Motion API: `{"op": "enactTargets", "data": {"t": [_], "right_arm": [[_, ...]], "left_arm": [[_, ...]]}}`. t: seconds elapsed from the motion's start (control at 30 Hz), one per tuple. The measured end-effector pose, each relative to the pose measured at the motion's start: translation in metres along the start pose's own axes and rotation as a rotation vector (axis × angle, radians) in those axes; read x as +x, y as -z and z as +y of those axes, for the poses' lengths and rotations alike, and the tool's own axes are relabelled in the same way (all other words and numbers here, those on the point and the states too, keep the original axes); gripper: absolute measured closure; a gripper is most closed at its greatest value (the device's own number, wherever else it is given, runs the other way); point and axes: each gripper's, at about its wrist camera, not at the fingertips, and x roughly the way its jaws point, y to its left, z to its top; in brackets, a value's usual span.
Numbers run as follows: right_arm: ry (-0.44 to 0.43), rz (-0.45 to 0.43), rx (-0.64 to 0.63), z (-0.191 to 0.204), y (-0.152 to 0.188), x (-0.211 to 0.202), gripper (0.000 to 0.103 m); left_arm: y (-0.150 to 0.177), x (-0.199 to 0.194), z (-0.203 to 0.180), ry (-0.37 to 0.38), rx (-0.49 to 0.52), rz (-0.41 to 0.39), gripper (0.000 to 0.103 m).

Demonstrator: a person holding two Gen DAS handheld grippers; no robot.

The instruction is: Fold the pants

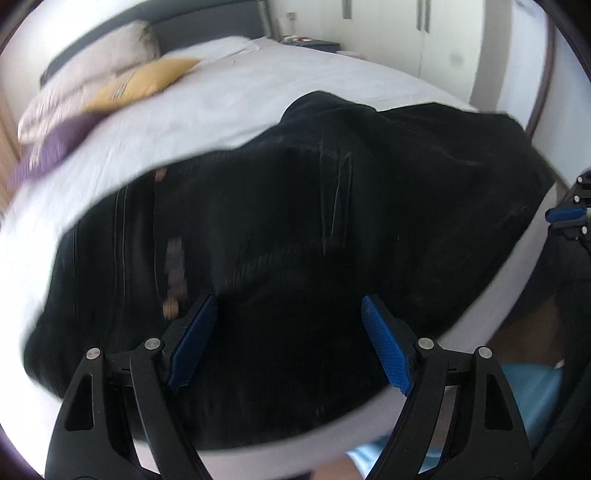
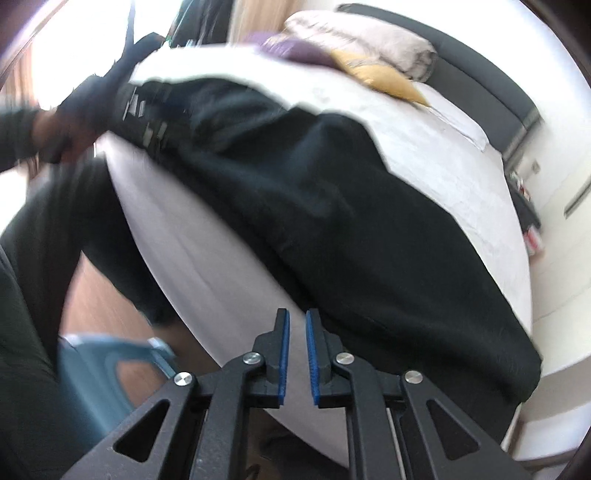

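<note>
Black pants (image 1: 332, 184) lie bunched across the near edge of a white bed (image 1: 221, 96); stitched seams and a blurred row of buttons show. My left gripper (image 1: 288, 297) hovers just above them with its jaws wide open and only cloth behind the blue pads. In the right wrist view the pants (image 2: 351, 221) run from upper left to lower right. My right gripper (image 2: 297, 311) sits at the pants' near edge over the bed's (image 2: 443, 155) side, its pads a narrow gap apart with nothing between them. The hand carrying the left gripper (image 2: 74, 122) is a blur at the left.
A yellow pillow (image 1: 147, 81), a purple one (image 1: 59, 144) and a grey one (image 1: 103, 55) lie at the head of the bed. A nightstand (image 1: 314, 44) and white wardrobe doors (image 1: 406, 29) stand beyond. A light blue object (image 2: 103, 369) sits on the wooden floor beside a dark-trousered leg (image 2: 55, 221).
</note>
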Motion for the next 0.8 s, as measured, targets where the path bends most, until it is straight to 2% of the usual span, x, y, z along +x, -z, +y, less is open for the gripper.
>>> {"op": "enactTargets", "data": {"t": [0.07,0.13,0.2,0.23,0.27,0.3,0.4,0.43,0.5,0.57,0.63,0.67,0.73,0.8], "right_arm": [[-0.017,-0.063,0.115,-0.023,-0.008,-0.012,0.082],[-0.010,-0.133,0.227,-0.049,-0.022,-0.017,0.079],[0.012,-0.171,0.313,-0.068,-0.034,-0.009,0.057],[0.011,-0.181,0.343,-0.073,-0.036,-0.003,0.031],[0.000,-0.182,0.377,-0.077,-0.037,0.007,0.017],[-0.017,-0.149,0.405,-0.079,-0.035,0.022,0.017],[-0.064,0.069,0.420,-0.067,-0.018,0.061,0.019],[-0.070,0.062,0.422,-0.062,-0.009,0.056,0.020],[-0.148,-0.028,0.493,-0.063,0.014,0.029,0.020],[-0.214,-0.124,0.650,-0.082,0.042,0.003,0.020],[-0.185,-0.172,0.837,-0.115,0.075,-0.013,0.020],[-0.185,-0.218,0.975,-0.140,0.097,-0.018,0.020],[-0.221,-0.294,1.210,-0.180,0.131,-0.020,0.020],[-0.236,-0.380,1.384,-0.213,0.162,-0.021,0.020]], "left_arm": [[0.005,0.000,0.000,-0.003,-0.005,0.007,0.024],[0.006,-0.001,0.000,-0.012,-0.010,0.010,0.024],[0.001,0.002,-0.002,-0.025,-0.012,0.023,0.024],[0.002,0.002,-0.004,-0.031,-0.013,0.029,0.024],[0.002,0.004,-0.002,-0.037,-0.018,0.035,0.024],[0.001,0.006,-0.002,-0.043,-0.020,0.042,0.023],[-0.013,0.021,-0.008,-0.054,-0.019,0.056,0.023],[-0.014,0.022,-0.009,-0.055,-0.021,0.057,0.023],[-0.015,0.022,-0.008,-0.057,-0.024,0.055,0.023],[-0.010,0.022,-0.005,-0.059,-0.034,0.051,0.023],[-0.009,0.025,-0.003,-0.062,-0.042,0.049,0.022],[-0.007,0.023,-0.003,-0.064,-0.045,0.048,0.021],[-0.008,0.024,-0.004,-0.070,-0.050,0.050,0.020],[-0.009,0.025,-0.005,-0.073,-0.054,0.052,0.020]]}}
